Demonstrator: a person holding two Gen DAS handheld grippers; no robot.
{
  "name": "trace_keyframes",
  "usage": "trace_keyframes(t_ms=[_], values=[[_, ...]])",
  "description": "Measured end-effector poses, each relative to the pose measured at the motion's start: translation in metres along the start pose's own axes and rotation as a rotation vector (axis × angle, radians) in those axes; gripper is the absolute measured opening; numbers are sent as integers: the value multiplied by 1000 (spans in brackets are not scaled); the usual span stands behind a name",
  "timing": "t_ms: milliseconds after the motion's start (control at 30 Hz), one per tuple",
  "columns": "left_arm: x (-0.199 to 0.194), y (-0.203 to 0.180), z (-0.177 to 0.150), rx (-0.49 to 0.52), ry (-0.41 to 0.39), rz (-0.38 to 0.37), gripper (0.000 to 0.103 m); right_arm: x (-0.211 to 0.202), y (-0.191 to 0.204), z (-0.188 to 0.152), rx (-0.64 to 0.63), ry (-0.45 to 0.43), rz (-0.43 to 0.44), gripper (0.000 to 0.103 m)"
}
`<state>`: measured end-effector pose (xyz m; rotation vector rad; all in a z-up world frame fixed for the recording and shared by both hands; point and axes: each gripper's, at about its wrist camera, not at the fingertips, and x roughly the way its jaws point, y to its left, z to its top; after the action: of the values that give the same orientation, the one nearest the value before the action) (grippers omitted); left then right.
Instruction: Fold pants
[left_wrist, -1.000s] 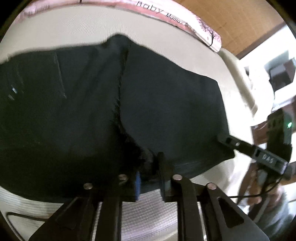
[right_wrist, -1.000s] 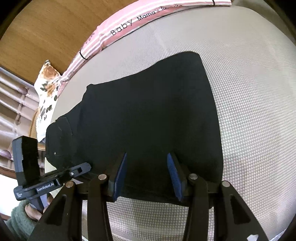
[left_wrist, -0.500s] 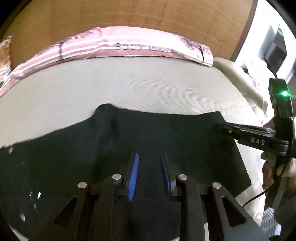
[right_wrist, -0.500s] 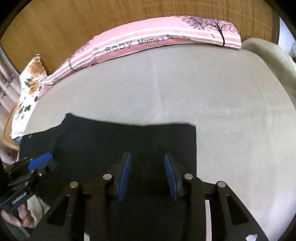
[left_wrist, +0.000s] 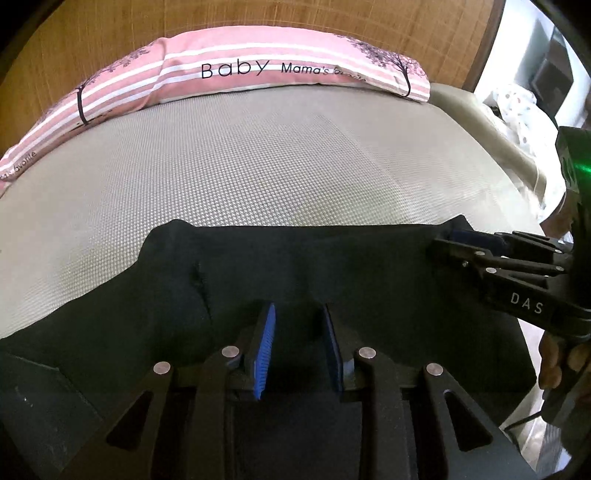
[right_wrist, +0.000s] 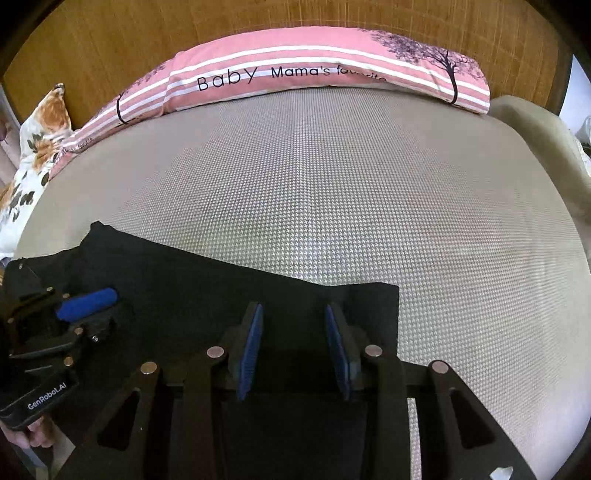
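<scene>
Lying flat across the near part of the bed (right_wrist: 332, 206), the black pants (left_wrist: 332, 273) ran crosswise, with a straight far edge and a squared corner on the right side. Both tongs hung over the cloth with nothing between their blue pads. The left gripper (left_wrist: 300, 343) stood with its jaws parted above the middle of the pants, near a small pucker in the fabric (left_wrist: 199, 277). The right gripper (right_wrist: 295, 347) was likewise parted, just inside the squared corner (right_wrist: 388, 295). In the left view, the right gripper (left_wrist: 461, 243) appeared side-on near the far edge; whether it touched the cloth there could not be told.

Judging from the flat layout, a fold seemed laid down, and the step in hand looked like releasing and preparing another grasp. To do it well, each gripper would need to pinch every layer at an edge, not just the top one, since soft dark cloth slips and hides its layers. Lifting both sides evenly and keeping the edge taut between them would stop sagging. The pucker would be worth smoothing first, or it might be pressed into the fold. The pink striped pillow (right_wrist: 295, 74) and the flowered pillow (right_wrist: 40, 147) lay well apart at the headboard.
</scene>
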<state>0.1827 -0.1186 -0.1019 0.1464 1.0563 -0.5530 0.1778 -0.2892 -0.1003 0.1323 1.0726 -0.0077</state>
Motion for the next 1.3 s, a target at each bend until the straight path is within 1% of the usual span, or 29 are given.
trace_keyframes(t_ms=[167,267,333,533,767,900,1133,1233,1300], values=[[-7,-4,-12,15,12,14,33,-8,0,-10,3,6,14,32],[-12,-7,-24,32,8,27,36,-13,1,-23,-2,24,30,32],[-16,-9,-34,43,5,46,37,-17,2,-34,-5,26,29,33],[-26,-13,-54,57,3,67,42,-33,5,-64,-1,40,35,33],[-36,-13,-77,53,-2,94,48,-48,11,-90,5,63,33,34],[-39,-5,-87,10,-10,72,51,-53,19,-102,-9,76,27,34],[-40,-6,-89,6,-16,75,52,-52,30,-109,-46,75,-16,41],[-48,1,-90,-34,-15,55,52,-52,31,-108,-43,80,-21,42],[-60,11,-91,-69,-36,50,52,-51,32,-107,-41,83,-29,42]])
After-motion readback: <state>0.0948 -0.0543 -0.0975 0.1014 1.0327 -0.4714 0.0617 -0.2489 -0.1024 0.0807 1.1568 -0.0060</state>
